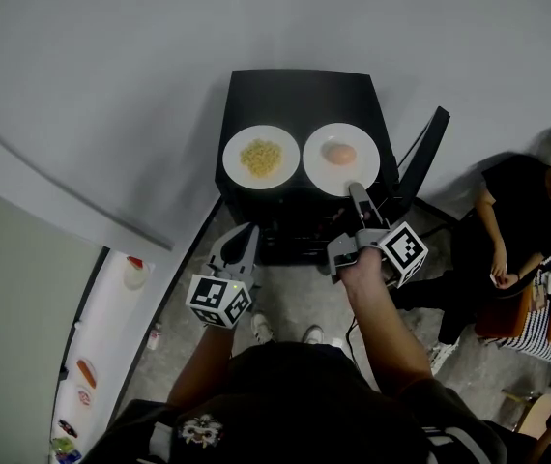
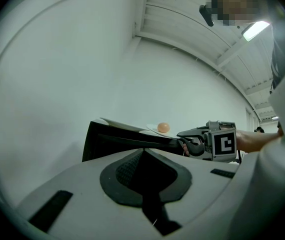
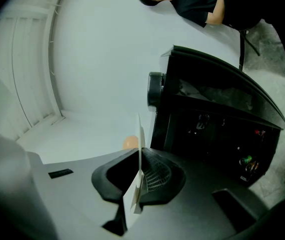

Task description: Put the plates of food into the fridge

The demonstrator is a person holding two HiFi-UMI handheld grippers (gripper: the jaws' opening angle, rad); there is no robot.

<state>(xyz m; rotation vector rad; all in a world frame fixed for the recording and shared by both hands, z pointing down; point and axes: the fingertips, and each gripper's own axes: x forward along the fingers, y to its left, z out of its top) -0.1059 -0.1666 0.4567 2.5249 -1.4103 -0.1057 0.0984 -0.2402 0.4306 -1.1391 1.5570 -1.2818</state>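
Observation:
Two white plates sit on a black stand (image 1: 300, 90). The left plate (image 1: 234, 143) carries yellow food (image 1: 260, 158); the right plate (image 1: 319, 170) carries a round orange piece (image 1: 339, 153). My right gripper (image 1: 356, 190) is shut on the near rim of the right plate. In the right gripper view that rim (image 3: 139, 149) runs edge-on between the pads, with the orange piece (image 3: 129, 142) behind it. My left gripper (image 1: 241, 234) hangs shut and empty, below the stand's front left. The left gripper view shows the right gripper (image 2: 183, 134) at the plate (image 2: 150, 130).
A person (image 1: 522, 211) sits on the floor at the right, beside a striped bag (image 1: 538, 334). A black panel (image 1: 428, 143) leans off the stand's right side. A white shelf (image 1: 101, 351) with several small items runs along the lower left. My feet stand just below the stand.

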